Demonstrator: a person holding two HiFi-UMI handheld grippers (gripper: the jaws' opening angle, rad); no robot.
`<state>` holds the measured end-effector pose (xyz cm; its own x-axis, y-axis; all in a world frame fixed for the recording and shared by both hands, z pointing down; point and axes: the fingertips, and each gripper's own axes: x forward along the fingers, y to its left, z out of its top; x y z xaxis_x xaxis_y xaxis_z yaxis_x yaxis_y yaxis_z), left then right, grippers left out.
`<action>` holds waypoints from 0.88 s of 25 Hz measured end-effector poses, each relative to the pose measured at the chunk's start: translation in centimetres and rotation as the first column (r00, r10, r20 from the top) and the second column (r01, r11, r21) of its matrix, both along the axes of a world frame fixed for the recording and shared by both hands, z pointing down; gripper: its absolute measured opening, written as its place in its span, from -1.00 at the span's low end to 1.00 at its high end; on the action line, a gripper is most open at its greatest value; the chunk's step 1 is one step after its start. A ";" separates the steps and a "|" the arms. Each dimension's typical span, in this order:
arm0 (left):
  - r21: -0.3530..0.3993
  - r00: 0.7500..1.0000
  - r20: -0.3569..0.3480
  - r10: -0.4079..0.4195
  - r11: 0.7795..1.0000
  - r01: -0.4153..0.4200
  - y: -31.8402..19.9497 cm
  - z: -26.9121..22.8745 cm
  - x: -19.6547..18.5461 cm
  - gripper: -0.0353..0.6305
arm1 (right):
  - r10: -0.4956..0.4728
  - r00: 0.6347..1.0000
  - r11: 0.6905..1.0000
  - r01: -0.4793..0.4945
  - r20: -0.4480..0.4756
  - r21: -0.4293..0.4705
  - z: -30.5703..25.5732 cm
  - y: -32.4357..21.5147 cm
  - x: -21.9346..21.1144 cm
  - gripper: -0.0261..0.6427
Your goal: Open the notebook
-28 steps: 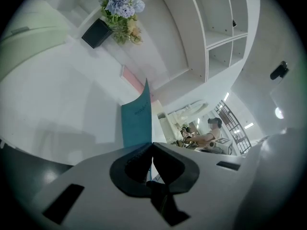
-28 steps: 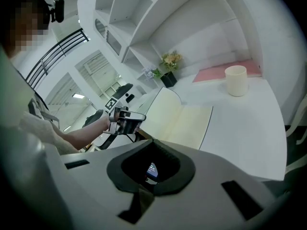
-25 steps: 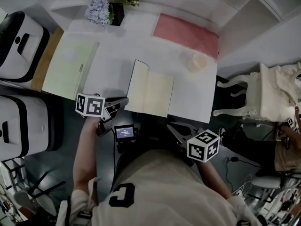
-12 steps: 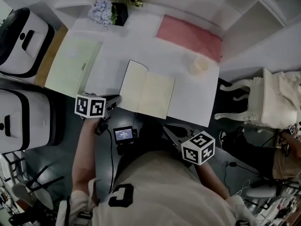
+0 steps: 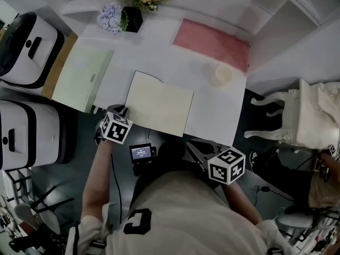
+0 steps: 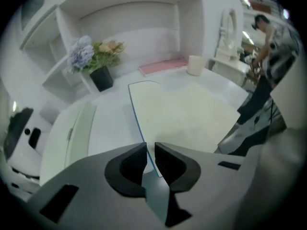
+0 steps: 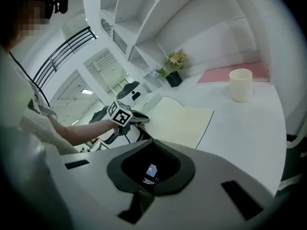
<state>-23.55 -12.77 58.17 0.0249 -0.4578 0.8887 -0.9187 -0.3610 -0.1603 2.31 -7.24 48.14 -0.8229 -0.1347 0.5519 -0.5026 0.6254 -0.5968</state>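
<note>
The notebook [image 5: 159,106] lies open on the white table [image 5: 218,118], its cream pages up and its blue-edged cover [image 6: 136,121] laid over to the left. My left gripper [image 5: 121,112] points down at the notebook's near-left corner. In the left gripper view the cover's thin edge runs between the fingertips [image 6: 139,153] of that gripper [image 6: 150,158]. Its jaws have just been opening, and a narrow slit shows beside the edge. My right gripper [image 5: 194,152] hangs off the table's near edge, to the right of the notebook, shut [image 7: 152,145] with nothing in it.
A cream cup [image 5: 222,74] and a pink mat [image 5: 212,40] sit at the table's far right. A pale green folder [image 5: 82,77] lies to the left, with flower pots [image 5: 130,16] at the back. White machines [image 5: 26,52] stand at the left, a white chair [image 5: 300,116] at the right.
The cover has swung from standing upright to lying flat at the left. My left gripper rolled over and sank with it to the near-left corner. The right gripper barely moved.
</note>
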 end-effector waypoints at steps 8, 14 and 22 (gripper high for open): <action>0.017 0.963 0.163 0.214 0.975 -0.219 1.1 0.2 2.7 -0.77 | 0.006 1.000 1.000 -0.006 0.013 0.000 0.2 -0.5 1.6 -0.88; 0.038 0.900 0.270 0.341 0.931 -0.364 0.6 -1.2 4.2 -0.79 | -0.035 0.999 0.999 0.035 0.023 0.009 0.1 -0.2 1.6 -0.88; 0.009 0.879 0.330 0.344 0.930 -0.367 1.4 -1.0 3.9 -0.81 | -0.048 0.998 0.999 0.048 0.038 0.007 0.3 -0.1 2.5 -0.88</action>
<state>-19.64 -11.35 57.16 -0.0801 -0.5324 0.8427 -0.6262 -0.6309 -0.4581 4.77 -7.33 48.45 -0.8493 -0.0974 0.5189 -0.4484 0.6520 -0.6114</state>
